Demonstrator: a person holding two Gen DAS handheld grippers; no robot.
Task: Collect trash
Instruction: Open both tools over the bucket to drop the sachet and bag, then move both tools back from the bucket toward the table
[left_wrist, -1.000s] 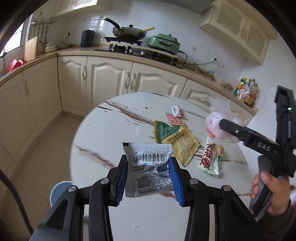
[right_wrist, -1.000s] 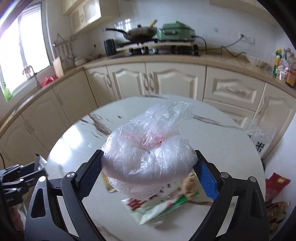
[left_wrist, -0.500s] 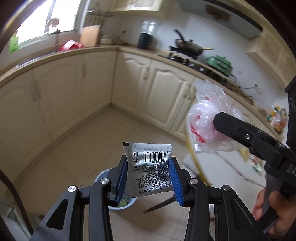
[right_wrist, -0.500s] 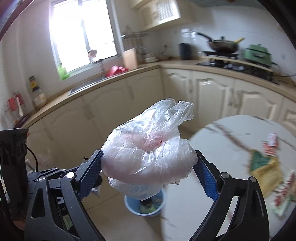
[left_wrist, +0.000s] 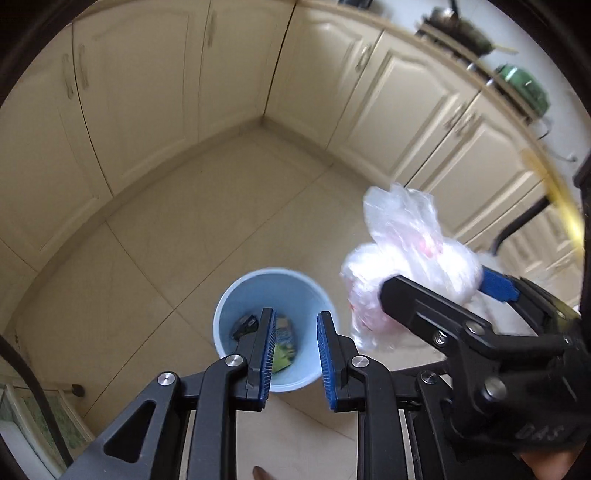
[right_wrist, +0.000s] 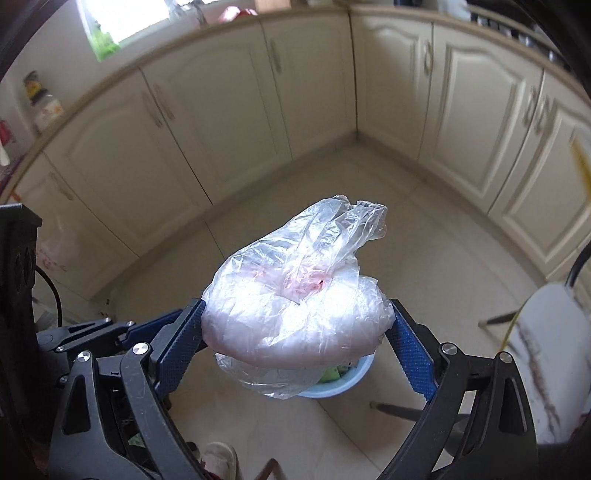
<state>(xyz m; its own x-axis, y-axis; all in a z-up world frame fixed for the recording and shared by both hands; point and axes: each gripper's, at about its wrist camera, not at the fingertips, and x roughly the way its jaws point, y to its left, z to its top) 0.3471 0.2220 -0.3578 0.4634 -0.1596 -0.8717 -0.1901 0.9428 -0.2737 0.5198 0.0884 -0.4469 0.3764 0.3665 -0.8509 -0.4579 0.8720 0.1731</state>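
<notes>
The crumpled plastic bag (right_wrist: 295, 310) is hanging pinched between the jaws of the right gripper (right_wrist: 297, 332), its long axis lying crosswise from pad to pad and its loose twisted tail pointing up and away, right above the blue bin (left_wrist: 273, 332) on the floor. The left gripper (left_wrist: 295, 354) is hovering over that bin with jaws spread and nothing between them. I'd centre the bag over the bin's mouth before letting go.

Open bin (left_wrist: 275, 295) mouth — bag (left_wrist: 402, 254) alongside
</notes>
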